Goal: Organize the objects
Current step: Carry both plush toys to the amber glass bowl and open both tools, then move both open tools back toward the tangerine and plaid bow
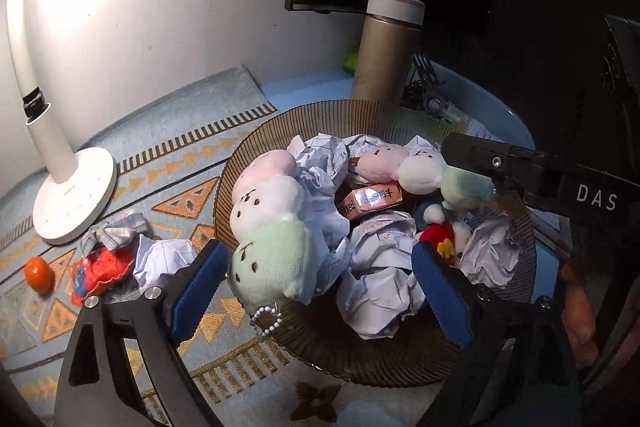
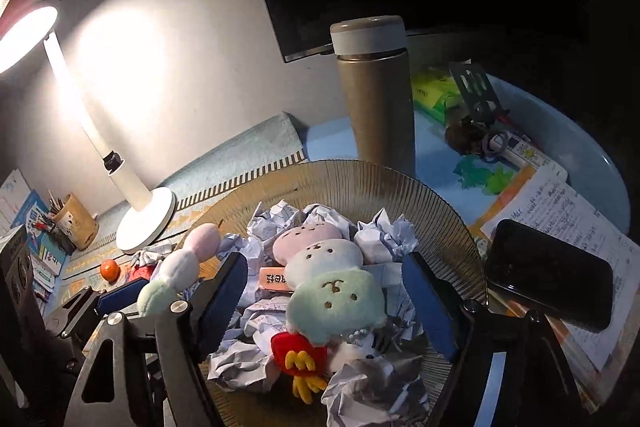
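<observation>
Dango plush (image 2: 326, 275) lies lengthwise, green end nearest

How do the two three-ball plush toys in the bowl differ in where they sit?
The left plush toy lies at the bowl's left edge, green end and bead chain hanging over the rim. The right plush toy lies further inside, on crumpled paper beside the red plush. Both are pink, white and green, with stitched faces. Neither is gripped.
</observation>
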`<move>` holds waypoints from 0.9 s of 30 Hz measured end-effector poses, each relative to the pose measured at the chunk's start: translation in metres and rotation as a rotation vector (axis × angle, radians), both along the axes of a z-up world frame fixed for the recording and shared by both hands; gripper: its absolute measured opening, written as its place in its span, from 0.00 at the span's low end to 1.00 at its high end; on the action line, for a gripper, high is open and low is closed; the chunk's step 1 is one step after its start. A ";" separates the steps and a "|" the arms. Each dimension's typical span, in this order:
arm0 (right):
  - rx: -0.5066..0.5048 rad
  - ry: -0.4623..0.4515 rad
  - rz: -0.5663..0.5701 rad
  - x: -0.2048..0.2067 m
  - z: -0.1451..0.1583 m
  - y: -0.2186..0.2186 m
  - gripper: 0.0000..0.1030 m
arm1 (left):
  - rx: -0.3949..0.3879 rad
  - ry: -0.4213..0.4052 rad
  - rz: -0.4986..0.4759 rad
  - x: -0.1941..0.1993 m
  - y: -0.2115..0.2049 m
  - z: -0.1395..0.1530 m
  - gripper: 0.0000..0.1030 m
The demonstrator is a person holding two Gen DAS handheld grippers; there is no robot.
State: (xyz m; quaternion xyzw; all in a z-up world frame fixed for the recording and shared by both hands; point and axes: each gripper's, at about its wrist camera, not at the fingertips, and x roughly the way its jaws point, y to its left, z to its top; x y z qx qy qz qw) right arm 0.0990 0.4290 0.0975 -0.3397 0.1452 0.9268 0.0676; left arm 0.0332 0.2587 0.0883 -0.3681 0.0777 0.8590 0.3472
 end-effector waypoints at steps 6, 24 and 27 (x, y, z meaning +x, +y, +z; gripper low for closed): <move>0.008 0.022 0.025 0.016 0.012 -0.022 0.76 | 0.113 -0.070 -0.034 0.008 -0.036 0.010 0.90; 0.023 -0.031 0.421 0.016 -0.021 -0.220 0.80 | 0.063 -0.030 0.482 0.030 -0.248 -0.012 0.90; 0.084 -0.057 0.463 0.005 -0.049 -0.250 0.80 | 0.025 -0.037 0.561 0.022 -0.271 -0.034 0.90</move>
